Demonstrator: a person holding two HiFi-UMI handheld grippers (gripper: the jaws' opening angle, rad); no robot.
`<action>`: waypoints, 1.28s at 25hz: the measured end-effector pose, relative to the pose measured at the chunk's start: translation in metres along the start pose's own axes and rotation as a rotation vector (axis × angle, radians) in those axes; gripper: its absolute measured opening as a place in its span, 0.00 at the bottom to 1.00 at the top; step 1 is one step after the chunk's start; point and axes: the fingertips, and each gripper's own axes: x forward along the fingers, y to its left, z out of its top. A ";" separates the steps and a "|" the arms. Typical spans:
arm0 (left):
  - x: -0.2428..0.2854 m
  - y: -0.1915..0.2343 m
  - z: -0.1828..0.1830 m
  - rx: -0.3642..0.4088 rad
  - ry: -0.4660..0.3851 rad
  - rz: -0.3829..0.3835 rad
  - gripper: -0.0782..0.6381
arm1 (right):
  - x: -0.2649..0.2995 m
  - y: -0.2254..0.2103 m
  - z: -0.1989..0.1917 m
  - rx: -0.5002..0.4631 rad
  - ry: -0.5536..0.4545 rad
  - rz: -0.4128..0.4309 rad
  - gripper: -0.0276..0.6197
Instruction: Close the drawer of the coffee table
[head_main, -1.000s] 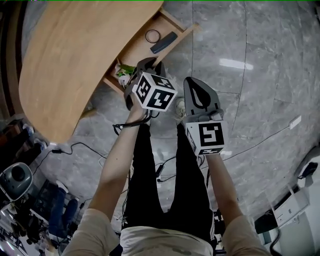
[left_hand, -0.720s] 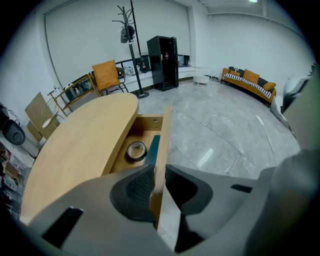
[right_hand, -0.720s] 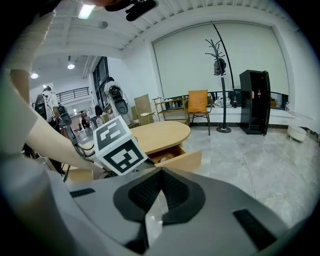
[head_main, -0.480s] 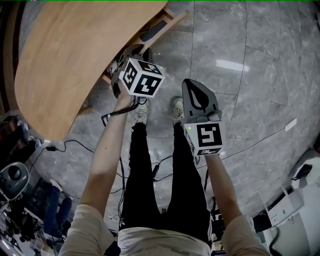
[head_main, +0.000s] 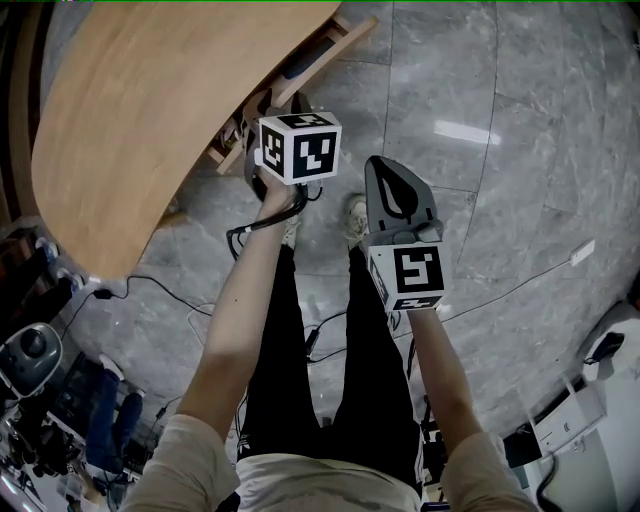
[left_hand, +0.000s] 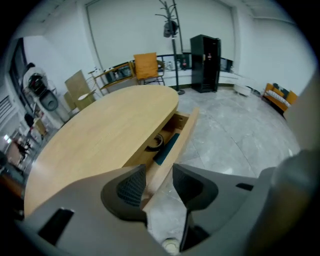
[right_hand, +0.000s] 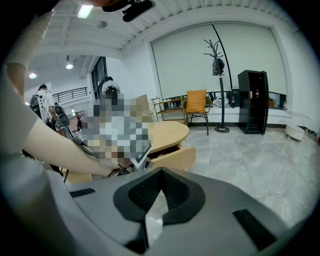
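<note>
The oval wooden coffee table (head_main: 140, 110) fills the upper left of the head view. Its drawer (head_main: 322, 45) stands a short way out. In the left gripper view the drawer (left_hand: 176, 137) holds a dark ring (left_hand: 155, 142) and a dark flat remote-like thing (left_hand: 165, 148). My left gripper (head_main: 275, 105) is at the drawer's near end. Its jaws (left_hand: 156, 184) are opening, with the end of the drawer front between them and a gap beside the right pad. My right gripper (head_main: 398, 190) hangs shut over the floor, holding nothing (right_hand: 159, 197).
The person's legs and shoes (head_main: 355, 215) stand on the grey stone floor beside the table. Cables (head_main: 150, 295) and dark equipment (head_main: 35, 350) lie at the lower left. Beyond the table are an orange chair (left_hand: 147, 65), a coat stand (left_hand: 171, 27) and a black cabinet (left_hand: 206, 49).
The drawer has slid further into the table. My left gripper went with it toward the table, then rolled so its cube faces differently. The right gripper has kept still.
</note>
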 end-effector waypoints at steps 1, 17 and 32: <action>-0.001 0.001 -0.002 -0.060 0.008 0.035 0.34 | 0.000 0.000 0.000 0.001 0.001 0.001 0.05; -0.010 0.002 -0.036 -0.608 -0.047 0.172 0.12 | -0.011 -0.021 -0.015 -0.028 0.040 0.018 0.05; -0.002 0.023 -0.028 -0.865 -0.187 0.312 0.12 | 0.009 -0.011 -0.009 -0.065 0.053 0.083 0.05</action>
